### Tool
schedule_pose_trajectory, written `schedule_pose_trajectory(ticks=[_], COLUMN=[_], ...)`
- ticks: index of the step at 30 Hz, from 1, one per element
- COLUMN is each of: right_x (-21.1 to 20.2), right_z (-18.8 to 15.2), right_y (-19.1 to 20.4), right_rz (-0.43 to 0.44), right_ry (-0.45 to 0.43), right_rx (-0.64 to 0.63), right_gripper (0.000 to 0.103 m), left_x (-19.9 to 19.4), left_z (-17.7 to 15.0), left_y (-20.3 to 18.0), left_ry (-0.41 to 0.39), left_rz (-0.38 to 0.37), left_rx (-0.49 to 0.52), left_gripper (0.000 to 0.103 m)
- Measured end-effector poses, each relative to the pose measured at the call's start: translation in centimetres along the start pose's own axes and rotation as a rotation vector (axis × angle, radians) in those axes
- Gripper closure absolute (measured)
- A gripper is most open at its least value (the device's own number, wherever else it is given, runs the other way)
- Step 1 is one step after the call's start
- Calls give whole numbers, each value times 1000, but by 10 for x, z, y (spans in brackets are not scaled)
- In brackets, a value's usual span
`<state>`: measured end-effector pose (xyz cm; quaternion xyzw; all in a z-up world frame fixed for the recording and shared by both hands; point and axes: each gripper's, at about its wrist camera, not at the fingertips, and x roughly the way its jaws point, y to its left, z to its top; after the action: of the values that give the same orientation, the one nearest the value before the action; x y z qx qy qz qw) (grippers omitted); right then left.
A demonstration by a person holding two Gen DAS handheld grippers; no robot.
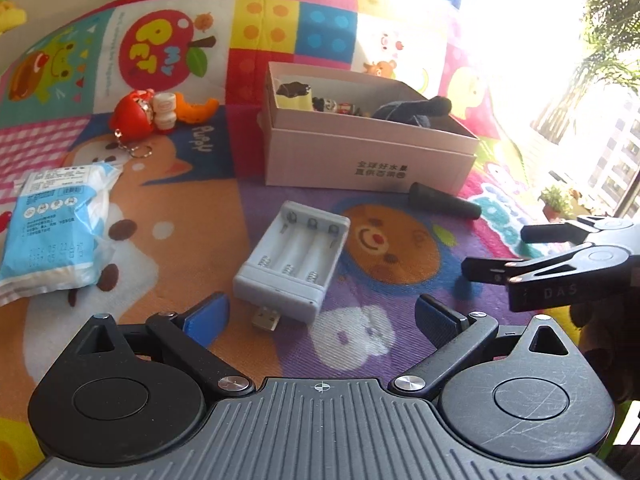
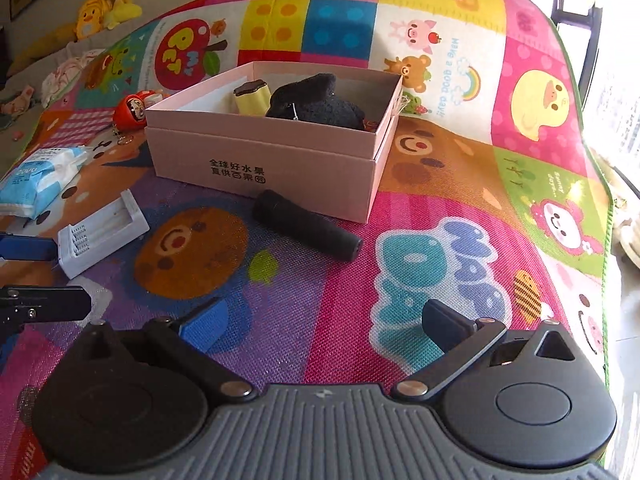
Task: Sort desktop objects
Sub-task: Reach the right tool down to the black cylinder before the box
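Note:
A grey battery charger (image 1: 294,264) with a USB plug lies on the colourful play mat, just ahead of my left gripper (image 1: 322,318), which is open and empty. A black cylinder (image 2: 306,230) rests against the front of the pink cardboard box (image 2: 272,160), ahead of my open, empty right gripper (image 2: 324,324). The box holds a yellow block (image 2: 252,98) and black fabric (image 2: 316,100). In the left wrist view the right gripper (image 1: 500,254) hovers at the right, the black cylinder (image 1: 444,202) beyond it. The charger (image 2: 102,234) also shows at the left of the right wrist view.
A blue wipes pack (image 1: 56,232) lies at the left. A red doll keychain (image 1: 134,114), a small white bottle (image 1: 166,110) and an orange toy (image 1: 198,110) sit left of the pink box (image 1: 360,136). Plush toys (image 2: 104,12) lie beyond the mat. A bright window is on the right.

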<state>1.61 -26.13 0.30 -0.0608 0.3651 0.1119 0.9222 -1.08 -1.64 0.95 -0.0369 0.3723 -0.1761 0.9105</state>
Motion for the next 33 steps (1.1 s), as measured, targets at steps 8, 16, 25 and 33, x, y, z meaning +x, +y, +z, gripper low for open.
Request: schedule_pose_trajectory(ticks=[8,16,25,33], right_x=[-3,-3,-3,-3], right_z=[-5,-6,-6,-7], right_y=[1,2,4,6], right_rz=[7,15,11,3], right_ry=[-9,-12,-18,-22], right_rx=[12,9,2,-11], right_gripper=[0,0,0,0], left_x=[27,34,14,44], left_z=[21,37,23,44], left_y=[-13,-4,-8,-8], left_ry=[13,15,73,24], left_rz=[12,80,-71,10], left_rx=[28,45,-56,-37], left_gripper=[1,1,1,1])
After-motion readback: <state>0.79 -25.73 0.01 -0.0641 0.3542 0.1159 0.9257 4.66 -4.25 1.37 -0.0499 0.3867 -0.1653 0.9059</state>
